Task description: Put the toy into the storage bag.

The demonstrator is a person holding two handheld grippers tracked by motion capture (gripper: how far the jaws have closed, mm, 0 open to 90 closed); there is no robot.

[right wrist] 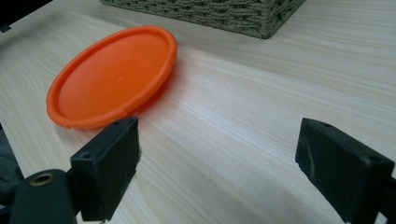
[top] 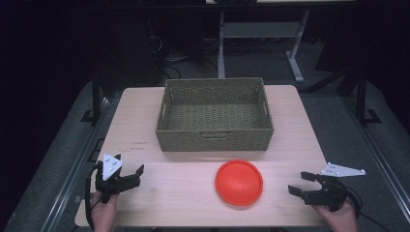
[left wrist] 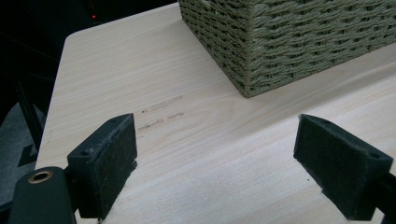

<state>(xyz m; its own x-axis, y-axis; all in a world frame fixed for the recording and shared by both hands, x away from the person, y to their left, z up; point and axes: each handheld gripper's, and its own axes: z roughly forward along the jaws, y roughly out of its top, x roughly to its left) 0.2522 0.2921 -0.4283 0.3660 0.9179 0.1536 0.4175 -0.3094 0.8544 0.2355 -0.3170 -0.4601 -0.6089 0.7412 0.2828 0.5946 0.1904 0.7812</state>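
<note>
The biggest thing in front of me is the wooden table point(top: 145, 125), and on its far half, about midway between the left and right edges, sits the woven basket point(top: 215, 116), with nothing visible inside it. In my left gripper view one near corner of the basket point(left wrist: 280, 42) stands ahead and to the right of the jaws, apart from them.

Next in size is the orange plate point(top: 239, 182), lying flat on the near half of the table, just in front of the basket's near wall and slightly right of centre. It touches neither claw.

My right gripper point(top: 304, 186) rests by the near right corner of the table, pointing leftward toward the plate, which lies near it with bare wood between. In the right gripper view the plate point(right wrist: 112, 74) sits ahead and to the left, just beyond the left jaw's tip; the jaws are spread wide with only table between them.

My left gripper point(top: 134, 175) sits by the near left corner, well apart from the plate, its jaws likewise spread and pinching nothing.
</note>
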